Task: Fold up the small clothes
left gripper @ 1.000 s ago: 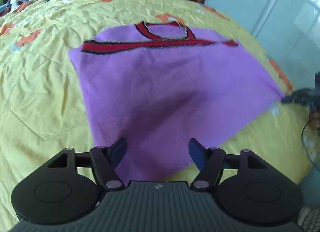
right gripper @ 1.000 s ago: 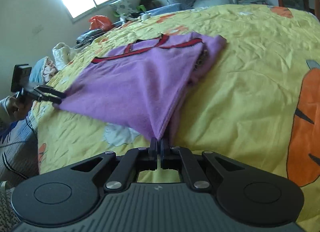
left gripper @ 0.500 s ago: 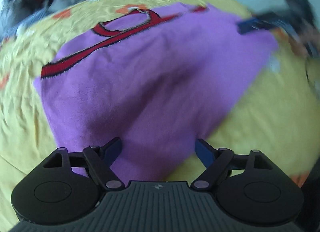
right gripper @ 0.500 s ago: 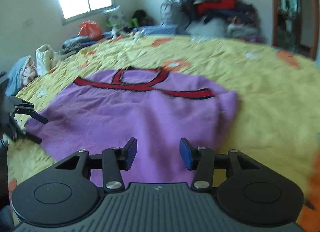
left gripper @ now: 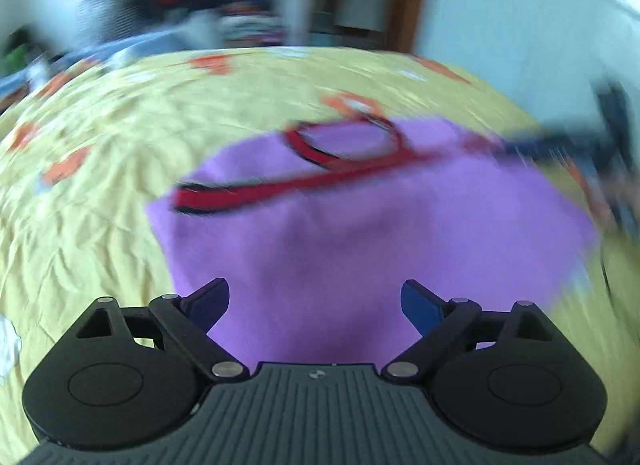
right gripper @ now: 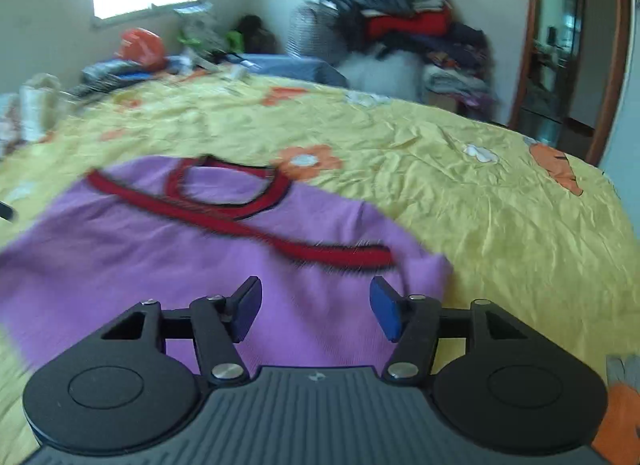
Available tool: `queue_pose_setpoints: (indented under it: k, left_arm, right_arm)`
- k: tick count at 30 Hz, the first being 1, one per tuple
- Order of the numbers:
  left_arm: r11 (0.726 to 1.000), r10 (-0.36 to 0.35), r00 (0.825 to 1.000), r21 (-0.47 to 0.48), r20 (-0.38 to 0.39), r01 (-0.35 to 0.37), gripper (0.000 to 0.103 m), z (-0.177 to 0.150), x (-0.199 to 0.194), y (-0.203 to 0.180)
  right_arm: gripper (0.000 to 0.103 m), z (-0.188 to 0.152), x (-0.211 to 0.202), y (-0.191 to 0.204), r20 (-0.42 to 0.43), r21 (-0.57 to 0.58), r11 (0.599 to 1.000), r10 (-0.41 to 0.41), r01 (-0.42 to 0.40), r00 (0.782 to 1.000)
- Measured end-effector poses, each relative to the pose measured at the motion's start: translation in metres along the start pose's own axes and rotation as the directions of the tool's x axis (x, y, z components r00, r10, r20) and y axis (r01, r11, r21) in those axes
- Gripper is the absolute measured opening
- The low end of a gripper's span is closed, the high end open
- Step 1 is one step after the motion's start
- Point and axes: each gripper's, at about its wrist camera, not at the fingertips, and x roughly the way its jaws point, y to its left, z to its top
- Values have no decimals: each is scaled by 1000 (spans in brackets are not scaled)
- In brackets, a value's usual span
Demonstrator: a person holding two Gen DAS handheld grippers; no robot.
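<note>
A small purple garment (left gripper: 360, 249) with red and black trim (left gripper: 304, 185) lies spread flat on the yellow bedspread (left gripper: 80, 225). It also shows in the right wrist view (right gripper: 168, 265), with its red trim (right gripper: 224, 213) at the far side. My left gripper (left gripper: 315, 305) is open and empty over the garment's near edge. My right gripper (right gripper: 316, 309) is open and empty over the garment's near right part. The right gripper shows blurred at the garment's far right corner in the left wrist view (left gripper: 560, 145).
The yellow bedspread (right gripper: 500, 225) has orange flower and carrot prints. A pile of clothes (right gripper: 404, 29) stands beyond the bed. Clutter and an orange bag (right gripper: 140, 47) lie at the far left under a window. A wooden door frame (right gripper: 612, 57) is at the right.
My right gripper let go of the garment's corner, opened, and moved over the cloth. The garment now lies flat. My left gripper stayed open and swung its view across the garment.
</note>
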Motion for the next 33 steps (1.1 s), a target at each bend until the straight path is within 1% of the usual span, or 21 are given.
queue_pose_setpoints:
  k: [1,2,3,5,6,7,9,10,11,13,15,17,20,22,24,26,27,28,29,31,33]
  left_arm:
    - [998,24,1000,-57,-5,-24,91,7,11,5]
    - [995,42,999,-93,-6,-42,91,14,23,10]
    - [992,69,998,-107,-5,-69,91,18,34,13]
    - [988,117,992,-93,-37,-120,92,24,60,18]
    - [984,150,987,-84,-65,-155,96,24,74,20]
    - [978,192,979,-74,-62,-197,103,22,83,23]
    - [979,168,985,-109,-34,-171,103,22,88,33]
    - [978,172,984,-116,-39,-175,103,25,89,36]
    - [975,178,983,-127,-50,-183,103,28,89,41]
    - [968,161,985,-186,-54,-169,98,33,80,47]
    - [963,119,993,-241,-8,-118,98,34,64,51]
    - [968,87,995,-240,44,-74,98,34,49,45]
    - [982,24,993,-190,115,-2,101,38,46,20]
    - [988,25,992,-154,126,-5,101,41,56,1]
    - [989,43,994,-146,105,-27,101,45,76,-12]
    - [987,61,996,-151,67,-50,101,46,100,-14]
    - [986,104,993,-138,55,-96,101,45,112,-12]
    - [985,151,985,-97,79,-143,103,42,117,-15]
    - [983,178,981,-67,73,-174,103,41,121,-16]
    - [979,190,979,-84,72,-184,103,42,123,-10]
    - [974,205,977,-113,66,-197,103,45,125,1]
  right_arm:
    - [59,2,15,-1,-26,15,999,29,-28,999]
    - [58,0,30,2,-60,-16,1000,-15,15,998]
    - [63,-3,40,4,-79,-67,995,-81,76,994]
    - [68,-8,37,-9,-61,-28,995,-97,96,993]
    - [69,-13,33,-17,-55,-24,993,-118,117,991]
    - [72,-17,30,-23,-47,-24,990,-139,138,989]
    - [93,-24,27,-39,-60,41,989,-142,145,988]
    - [100,-24,28,-46,-80,60,985,-155,160,985]
    - [103,-24,29,-53,-94,88,985,-143,151,985]
    - [102,-22,23,-54,-88,112,982,-141,150,986]
    - [102,-21,2,-38,-10,77,976,-205,205,979]
    - [102,-24,-22,-18,106,36,985,-171,168,980]
    - [102,-24,-26,11,170,-10,994,-110,113,979]
    - [103,-15,-6,19,120,11,999,-54,53,991]
    - [103,-7,21,18,45,72,997,-8,4,999]
    - [103,-4,42,18,8,78,996,-42,41,999]
    - [103,-4,53,18,-36,59,992,-112,114,993]
    - [103,-4,58,12,-40,63,989,-133,136,990]
    - [103,-4,57,4,-41,96,987,-128,132,991]
    - [103,-8,54,-9,-42,101,981,-162,165,986]
    - [103,-11,49,-24,-44,154,969,-191,196,981]
